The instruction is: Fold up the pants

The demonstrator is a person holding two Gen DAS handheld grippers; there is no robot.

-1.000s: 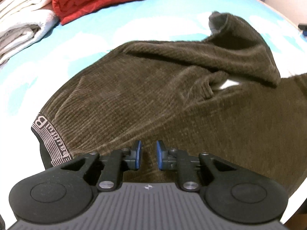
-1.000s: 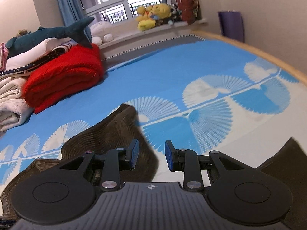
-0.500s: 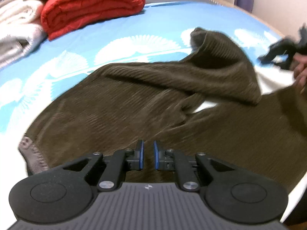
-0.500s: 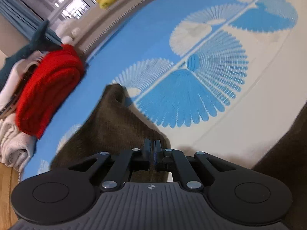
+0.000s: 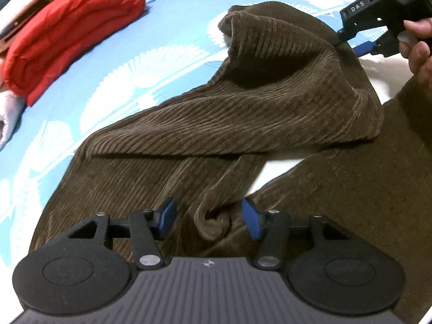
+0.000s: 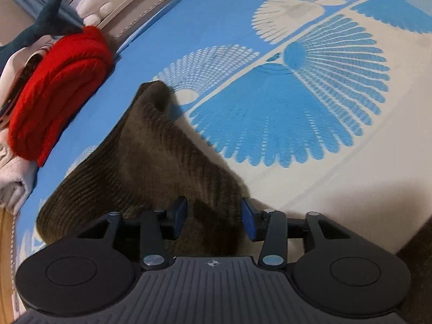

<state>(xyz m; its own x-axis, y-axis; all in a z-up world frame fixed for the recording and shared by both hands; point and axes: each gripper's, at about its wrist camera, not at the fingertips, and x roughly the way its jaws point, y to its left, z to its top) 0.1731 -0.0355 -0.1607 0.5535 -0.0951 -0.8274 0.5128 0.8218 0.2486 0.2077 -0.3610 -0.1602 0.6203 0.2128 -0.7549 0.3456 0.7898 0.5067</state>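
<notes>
The brown corduroy pants [image 5: 243,124] lie spread on a bed covered by a blue sheet [image 6: 310,113] printed with white and blue fan shapes. One leg is folded back over the rest of the garment, its hem end raised in a peak toward the head of the bed. Beyond the pants, at the far left, a folded red blanket [image 5: 67,29] rests beside a stack of white and pale folded linens [image 6: 13,181]; a dark plush shark [image 6: 40,29] lies behind the blanket, near a window ledge.

The left claw [image 5: 210,218] is opening, a bunched ridge of the pants between its blue pads, untouched. The right claw [image 6: 214,218] is opening too, over the folded leg's edge, pads clear of the cloth.
</notes>
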